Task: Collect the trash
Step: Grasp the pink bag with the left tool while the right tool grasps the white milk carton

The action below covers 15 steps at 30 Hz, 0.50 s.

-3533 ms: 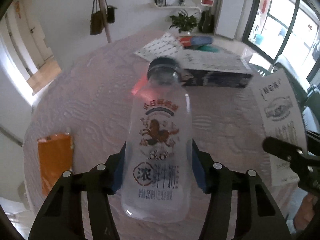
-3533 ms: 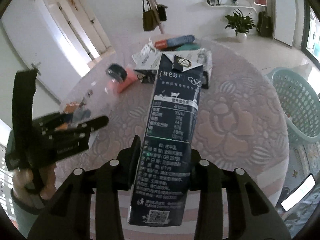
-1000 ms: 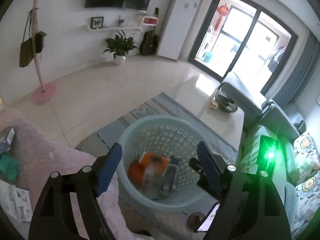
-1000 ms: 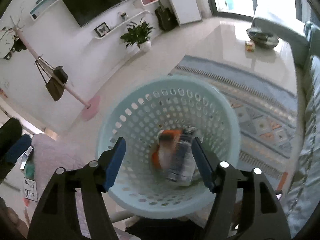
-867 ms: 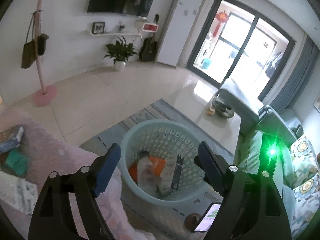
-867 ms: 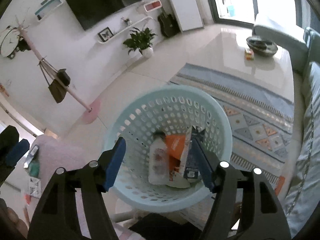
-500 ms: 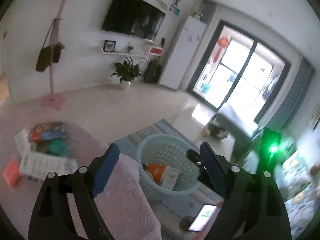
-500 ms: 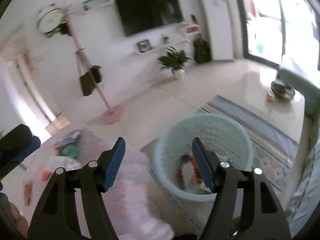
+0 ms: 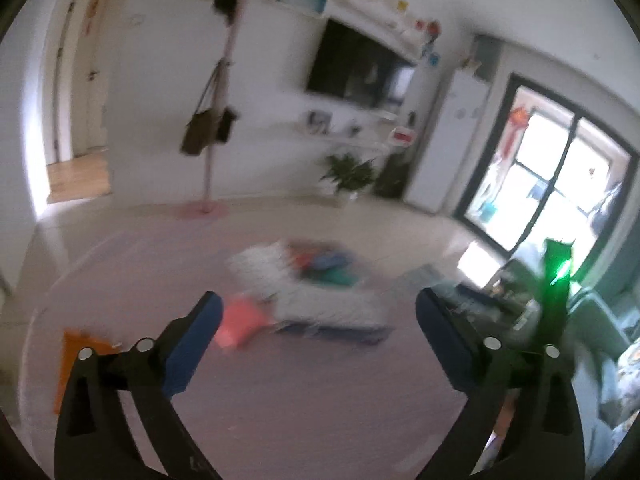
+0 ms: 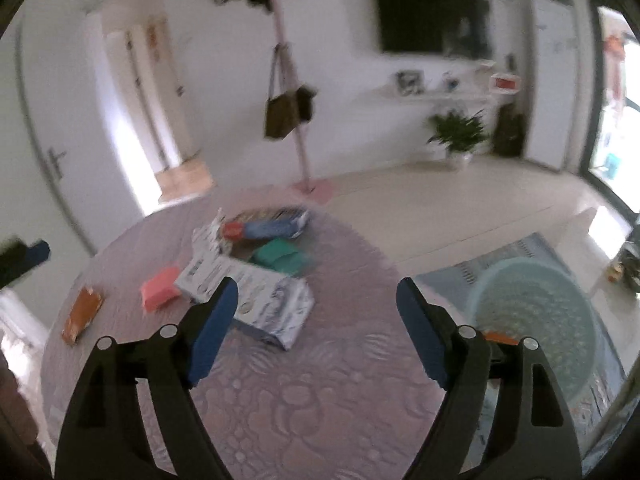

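Both empty: left gripper (image 9: pixel 316 316) and right gripper (image 10: pixel 316 300) fingers released, just been spreading wider. Trash pile (image 10: pixel 256 264) on far tabletop (image 10: pixel 320 392); basket (image 10: pixel 532 320) on floor, right.

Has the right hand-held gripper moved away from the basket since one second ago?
Yes. The right hand-held gripper now faces the table; the basket sits at the right.

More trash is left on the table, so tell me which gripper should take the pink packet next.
Probably left. In the left wrist view the pink packet lies just off the left gripper, whose fingers have just been opening and hold nothing. The right gripper, also empty, faces the white patterned carton; the packet sits farther off.
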Motion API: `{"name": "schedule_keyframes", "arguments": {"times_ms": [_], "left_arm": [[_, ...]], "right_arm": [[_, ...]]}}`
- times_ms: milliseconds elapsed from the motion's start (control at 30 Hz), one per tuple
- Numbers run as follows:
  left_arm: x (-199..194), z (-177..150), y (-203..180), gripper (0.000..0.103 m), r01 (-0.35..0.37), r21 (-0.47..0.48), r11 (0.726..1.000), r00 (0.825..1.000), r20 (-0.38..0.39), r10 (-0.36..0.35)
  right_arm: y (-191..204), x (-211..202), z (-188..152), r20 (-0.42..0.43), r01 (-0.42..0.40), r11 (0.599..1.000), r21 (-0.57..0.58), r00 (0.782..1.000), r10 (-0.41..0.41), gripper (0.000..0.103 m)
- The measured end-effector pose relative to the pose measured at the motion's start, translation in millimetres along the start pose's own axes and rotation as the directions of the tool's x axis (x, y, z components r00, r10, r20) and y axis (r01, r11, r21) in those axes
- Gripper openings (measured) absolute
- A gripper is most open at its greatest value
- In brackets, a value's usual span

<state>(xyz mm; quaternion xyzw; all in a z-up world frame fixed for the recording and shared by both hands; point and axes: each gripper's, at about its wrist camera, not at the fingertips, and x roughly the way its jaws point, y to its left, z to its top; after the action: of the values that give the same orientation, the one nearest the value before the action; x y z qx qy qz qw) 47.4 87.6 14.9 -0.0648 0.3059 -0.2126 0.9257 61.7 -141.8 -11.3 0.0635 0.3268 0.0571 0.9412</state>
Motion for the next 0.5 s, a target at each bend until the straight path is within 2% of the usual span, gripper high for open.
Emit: {"name": "schedule_keyframes", "arguments": {"times_ms": [67,133,267,367,433,500], "left_arm": [[16,-9,24,0.094,-0.046,-0.004,0.999,0.998,-0.045,0.046],[35,-11,46,0.094,-0.032,-0.027,0.999,0.996,-0.089,0.029],[80,2,78,0.094,-0.049,-0.056,0.997,0.988,-0.146,0.041],[105,3,82,0.094,-0.024,-0.024,0.999,0.982,-0.190,0.019],[116,1,83,0.094,-0.021,-0.002,1.000,0.978,-0.209,0.020],[128,-2,84,0.094,0.011,-0.007,1.000,0.969,-0.246,-0.012]], "right_arm": [[1,19,2,-0.043,-0.025,1.000,-0.006,0.999,0.025,0.077],[-1,36,4,-0.075,-0.038,0.999,-0.010,0.996,0.037,0.077],[1,65,4,-0.142,-0.083,0.996,-0.017,0.987,0.080,0.077],[-1,78,7,-0.168,-0.104,0.994,-0.019,0.981,0.100,0.077],[-3,86,8,-0.192,-0.156,0.988,0.002,0.969,0.153,0.077],[-4,91,8,-0.218,-0.196,0.981,0.013,0.957,0.194,0.077]]}}
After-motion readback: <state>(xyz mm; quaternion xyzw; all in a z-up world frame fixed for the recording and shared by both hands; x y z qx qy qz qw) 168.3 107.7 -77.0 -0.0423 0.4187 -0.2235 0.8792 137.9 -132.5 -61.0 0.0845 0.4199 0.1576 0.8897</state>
